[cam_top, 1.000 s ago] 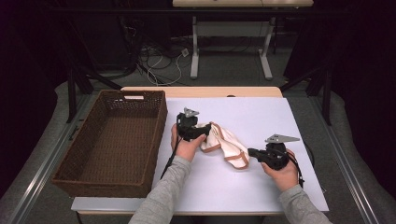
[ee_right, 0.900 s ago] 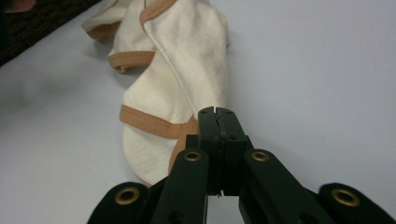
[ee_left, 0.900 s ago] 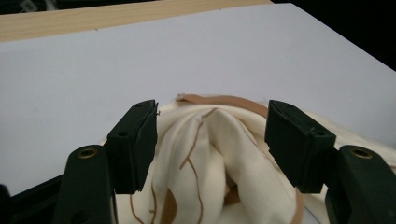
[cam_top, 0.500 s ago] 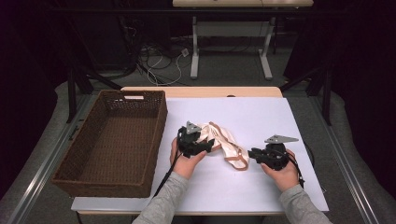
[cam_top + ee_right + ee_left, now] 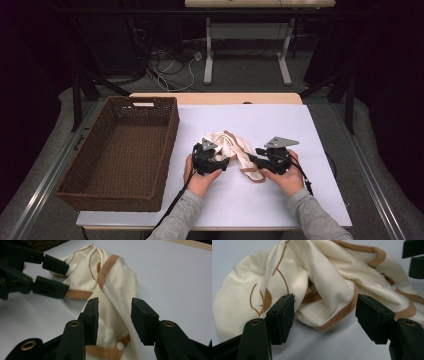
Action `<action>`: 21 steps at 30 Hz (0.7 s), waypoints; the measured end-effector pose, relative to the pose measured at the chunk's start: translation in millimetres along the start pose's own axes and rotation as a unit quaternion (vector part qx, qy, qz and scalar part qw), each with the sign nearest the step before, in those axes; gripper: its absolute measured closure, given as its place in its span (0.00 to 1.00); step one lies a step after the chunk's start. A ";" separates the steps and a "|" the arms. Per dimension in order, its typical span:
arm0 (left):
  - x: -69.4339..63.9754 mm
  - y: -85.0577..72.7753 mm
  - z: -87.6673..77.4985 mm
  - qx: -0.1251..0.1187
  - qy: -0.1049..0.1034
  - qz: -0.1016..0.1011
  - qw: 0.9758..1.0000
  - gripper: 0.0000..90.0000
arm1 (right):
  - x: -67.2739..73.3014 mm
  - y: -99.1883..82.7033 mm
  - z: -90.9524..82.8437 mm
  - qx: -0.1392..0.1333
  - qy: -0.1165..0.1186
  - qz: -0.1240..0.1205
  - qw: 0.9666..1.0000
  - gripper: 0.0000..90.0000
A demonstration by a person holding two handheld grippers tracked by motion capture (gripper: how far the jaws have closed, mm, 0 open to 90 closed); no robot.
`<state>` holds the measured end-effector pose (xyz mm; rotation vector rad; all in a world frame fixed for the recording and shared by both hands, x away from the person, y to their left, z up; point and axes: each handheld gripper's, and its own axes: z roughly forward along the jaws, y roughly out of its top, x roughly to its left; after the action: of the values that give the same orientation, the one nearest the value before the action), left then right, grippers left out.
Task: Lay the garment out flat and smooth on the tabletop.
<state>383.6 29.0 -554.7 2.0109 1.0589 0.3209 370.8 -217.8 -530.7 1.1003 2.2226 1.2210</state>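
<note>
Sleeves: two grey sleeves come in at the near edge of the high view, each hand holding one gripper.
Left gripper (image 5: 226, 162): near the middle of the table, pointing right at the cloth; its jaws stand spread, with a tan-edged fold of the cloth lying between them, and the pads are not pressing on it.
Right gripper (image 5: 252, 159): just right of the left one, pointing left, the two tips close together; its jaws have just been opening and now stand apart, a narrow twisted strip of the cloth running between them with a gap on both sides.
Cloth (image 5: 234, 147): a cream garment with tan trim and a thin tan line drawing, crumpled on the table between the two grippers and a little beyond them; a tan loop of its trim lies at its near right end, near the right gripper.
Table (image 5: 300, 130): a white top with a wooden strip along its far edge.
Basket (image 5: 85, 165): a dark brown woven one on the left part of the table, its right wall near the left hand.
Beyond the table: cables on the floor and the white legs of another table, in the dark.
</note>
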 end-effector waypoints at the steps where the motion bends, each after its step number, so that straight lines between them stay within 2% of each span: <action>1: -0.3 -0.7 1.4 0.002 -0.001 -0.001 1.000 0.35 | 1.5 2.5 4.2 0.004 -0.002 -0.001 1.000 0.64; 4: -0.2 -2.4 5.3 0.013 0.004 -0.002 1.000 0.35 | 5.4 9.8 14.7 0.009 -0.004 -0.009 1.000 0.64; 5: 0.8 -2.4 5.9 0.016 0.005 0.004 1.000 0.36 | 7.0 12.2 18.3 0.005 -0.003 -0.010 1.000 0.64; 7: 0.4 -3.0 7.8 0.018 0.002 -0.006 1.000 0.39 | 8.7 15.5 23.1 0.012 -0.008 -0.016 1.000 0.67; 9: 1.3 -2.9 8.4 0.024 0.007 0.003 1.000 0.48 | 10.9 18.6 26.9 0.017 -0.016 -0.019 1.000 0.72; 13: 3.4 -2.7 8.3 0.033 0.020 0.013 0.999 0.72 | 12.1 21.1 31.9 0.016 -0.028 -0.027 0.999 0.89; 16: 7.1 -0.5 9.8 0.032 0.017 0.010 0.999 0.85 | 10.3 21.2 30.9 0.017 -0.028 -0.022 0.999 0.96; 21: 14.2 9.4 7.6 0.028 0.027 0.010 0.999 0.91 | 5.5 23.6 19.2 0.011 -0.023 -0.009 1.000 0.97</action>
<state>401.8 32.9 -554.3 2.0749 1.0932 0.3615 390.2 -195.7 -521.4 1.1035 2.2119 1.1552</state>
